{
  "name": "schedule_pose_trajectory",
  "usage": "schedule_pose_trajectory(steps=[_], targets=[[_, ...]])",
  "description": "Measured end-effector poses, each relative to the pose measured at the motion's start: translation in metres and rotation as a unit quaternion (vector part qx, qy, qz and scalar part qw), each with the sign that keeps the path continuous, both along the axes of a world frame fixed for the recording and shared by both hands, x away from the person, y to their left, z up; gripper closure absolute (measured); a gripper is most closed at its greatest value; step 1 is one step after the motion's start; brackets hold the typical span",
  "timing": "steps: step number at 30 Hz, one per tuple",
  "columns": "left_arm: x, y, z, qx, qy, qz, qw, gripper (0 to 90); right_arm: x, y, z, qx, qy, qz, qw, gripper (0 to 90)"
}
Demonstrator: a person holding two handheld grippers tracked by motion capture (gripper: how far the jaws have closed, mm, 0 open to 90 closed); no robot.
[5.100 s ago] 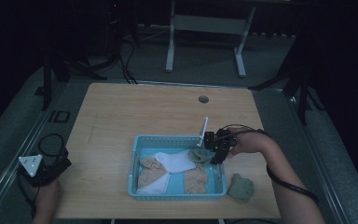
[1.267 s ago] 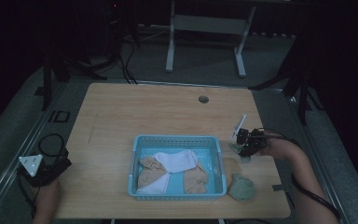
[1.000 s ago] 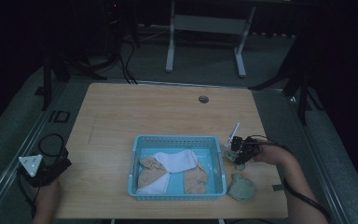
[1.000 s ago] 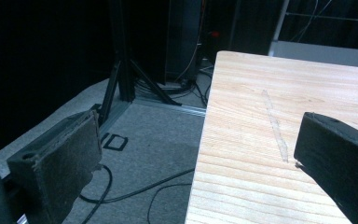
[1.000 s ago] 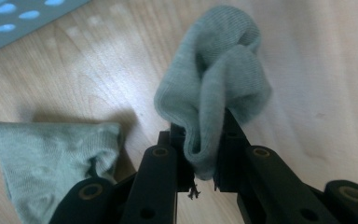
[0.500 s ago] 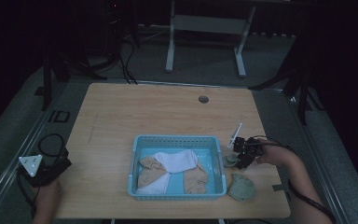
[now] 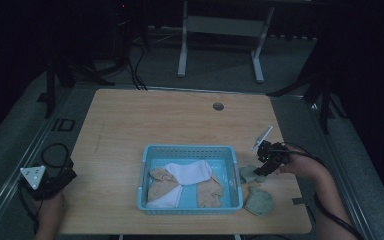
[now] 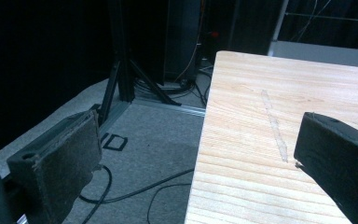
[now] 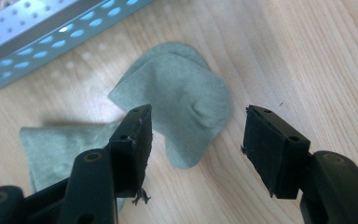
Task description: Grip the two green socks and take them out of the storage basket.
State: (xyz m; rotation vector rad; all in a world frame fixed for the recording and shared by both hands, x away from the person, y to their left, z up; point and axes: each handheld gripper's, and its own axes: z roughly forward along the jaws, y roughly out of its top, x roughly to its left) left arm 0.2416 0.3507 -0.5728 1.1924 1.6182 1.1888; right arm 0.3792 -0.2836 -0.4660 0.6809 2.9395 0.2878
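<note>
Table: rectangular light wooden tabletop [image 7: 180, 125], spanning the middle of the high view.
Basket: pale blue perforated plastic basket [image 7: 190, 150], lower centre of the high view, holding tan and white socks [image 7: 187, 172].
Flat sock: grey-green sock [image 7: 259, 201] lying flat at the lower right, just beside the basket's right wall.
Task sock: crumpled grey-green cotton sock [image 9: 186, 112], on bare wood in the upper centre of the right gripper view; in the high view [image 7: 249, 173] it lies between the basket and the gripper.
Right gripper: black two-jaw hand-held gripper [image 9: 196, 140], jaws just opened and standing apart, nothing between the pads; the sock lies below and beyond them, released.
Key relation: sock lies immediately to the picture-left of the right gripper [image 7: 263, 169], its long axis running from upper centre to lower left in the right gripper view; the right hand is far nearer.
Left gripper: black two-jaw gripper [image 8: 196, 158], jaws wide apart and empty, at the table's lower left edge [image 7: 42, 180], well apart from the socks.
</note>
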Motion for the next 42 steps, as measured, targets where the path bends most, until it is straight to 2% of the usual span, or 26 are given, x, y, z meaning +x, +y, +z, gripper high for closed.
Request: schedule_pose_trajectory(steps=[10, 14, 15, 16, 17, 18, 19, 20, 22, 24, 25, 26, 27, 28, 29, 31, 32, 33, 34, 35, 36, 37, 38, 40, 41, 42], targets=[[0.000, 0.000, 0.000, 0.000, 0.001, -0.001, 1.0000, 0.7, 0.003, -0.020, -0.005, 0.026, -0.013, -0.055, 0.9981, 28.7], [0.000, 0.000, 0.000, -0.001, 0.000, -0.001, 1.0000, 0.8, 0.002, -0.033, -0.008, 0.044, -0.015, -0.092, 0.9947, 23.1], [0.000, 0.000, 0.000, -0.001, 0.000, -0.001, 1.0000, 0.7, 0.001, -0.041, -0.012, 0.052, -0.025, -0.113, 0.9919, 19.7], [0.000, 0.000, 0.000, -0.001, 0.000, -0.001, 1.0000, 0.7, 0.001, -0.041, -0.012, 0.052, -0.025, -0.113, 0.9919, 19.7], [0.000, 0.000, 0.000, -0.001, 0.000, -0.001, 1.0000, 0.7, 0.000, -0.050, -0.018, 0.060, -0.028, -0.136, 0.9886, 19.7], [0.000, 0.000, 0.000, 0.000, 0.001, -0.001, 1.0000, 0.7, 0.000, -0.050, -0.018, 0.060, -0.028, -0.136, 0.9886, 19.7], [0.000, 0.000, 0.000, 0.000, 0.001, -0.001, 1.0000, 0.8, -0.001, -0.058, -0.023, 0.064, -0.035, -0.158, 0.9848, 19.5], [0.000, 0.000, 0.000, -0.001, 0.001, -0.001, 1.0000, 0.8, -0.001, -0.058, -0.023, 0.064, -0.035, -0.158, 0.9848, 19.5], [0.000, 0.000, 0.000, -0.001, 0.001, -0.001, 1.0000, 0.7, -0.003, -0.070, -0.030, 0.075, -0.049, -0.191, 0.9775, 17.9], [0.000, 0.000, 0.000, -0.001, 0.002, -0.001, 1.0000, 0.7, -0.004, -0.073, -0.032, 0.076, -0.054, -0.200, 0.9753, 17.9], [0.000, 0.000, 0.000, -0.001, 0.002, -0.001, 1.0000, 0.7, -0.006, -0.079, -0.036, 0.077, -0.063, -0.221, 0.9702, 16.1], [0.000, 0.000, 0.000, -0.001, 0.002, -0.001, 1.0000, 0.7, -0.006, -0.079, -0.036, 0.077, -0.063, -0.221, 0.9702, 16.1], [0.000, 0.000, 0.000, -0.001, 0.001, -0.001, 1.0000, 0.7, -0.007, -0.085, -0.041, 0.078, -0.069, -0.239, 0.9654, 15.2], [0.000, 0.000, 0.000, -0.001, 0.001, -0.001, 1.0000, 0.7, -0.007, -0.085, -0.041, 0.078, -0.069, -0.239, 0.9654, 15.2], [0.000, 0.000, 0.000, -0.002, 0.001, -0.001, 1.0000, 0.7, -0.008, -0.091, -0.046, 0.077, -0.076, -0.258, 0.9602, 14.4], [0.000, 0.000, 0.000, -0.002, 0.001, -0.001, 1.0000, 0.7, -0.009, -0.097, -0.050, 0.083, -0.081, -0.276, 0.9541, 14.0], [0.000, 0.000, 0.000, -0.002, 0.000, -0.001, 1.0000, 0.7, -0.009, -0.097, -0.050, 0.083, -0.081, -0.276, 0.9541, 14.0], [0.000, 0.000, 0.000, -0.002, 0.001, -0.001, 1.0000, 0.7, -0.011, -0.102, -0.054, 0.098, -0.088, -0.294, 0.9467, 14.0], [0.000, 0.000, 0.000, -0.001, 0.001, -0.001, 1.0000, 0.7, -0.011, -0.102, -0.054, 0.098, -0.088, -0.294, 0.9467, 14.0], [0.000, 0.000, 0.000, -0.001, 0.000, -0.001, 1.0000, 0.7, -0.014, -0.107, -0.055, 0.116, -0.086, -0.318, 0.9372, 13.8], [0.000, 0.000, 0.000, -0.001, 0.000, 0.000, 1.0000, 0.7, -0.014, -0.107, -0.055, 0.116, -0.086, -0.318, 0.9372, 13.8], [0.000, 0.000, 0.000, -0.001, 0.000, 0.000, 1.0000, 0.7, -0.018, -0.110, -0.058, 0.124, -0.092, -0.324, 0.9334, 12.4], [0.000, 0.000, 0.000, -0.001, 0.000, 0.000, 1.0000, 0.7, -0.018, -0.110, -0.058, 0.124, -0.092, -0.324, 0.9334, 12.4], [0.000, 0.000, 0.000, -0.001, 0.000, 0.000, 1.0000, 0.7, -0.023, -0.113, -0.064, 0.120, -0.103, -0.340, 0.9269, 10.7], [0.000, 0.000, 0.000, -0.001, 0.000, 0.000, 1.0000, 0.7, -0.023, -0.113, -0.064, 0.120, -0.103, -0.340, 0.9269, 10.7], [0.000, 0.000, 0.000, -0.001, 0.000, 0.000, 1.0000, 0.7, -0.025, -0.114, -0.067, 0.123, -0.109, -0.346, 0.9236, 10.7]])
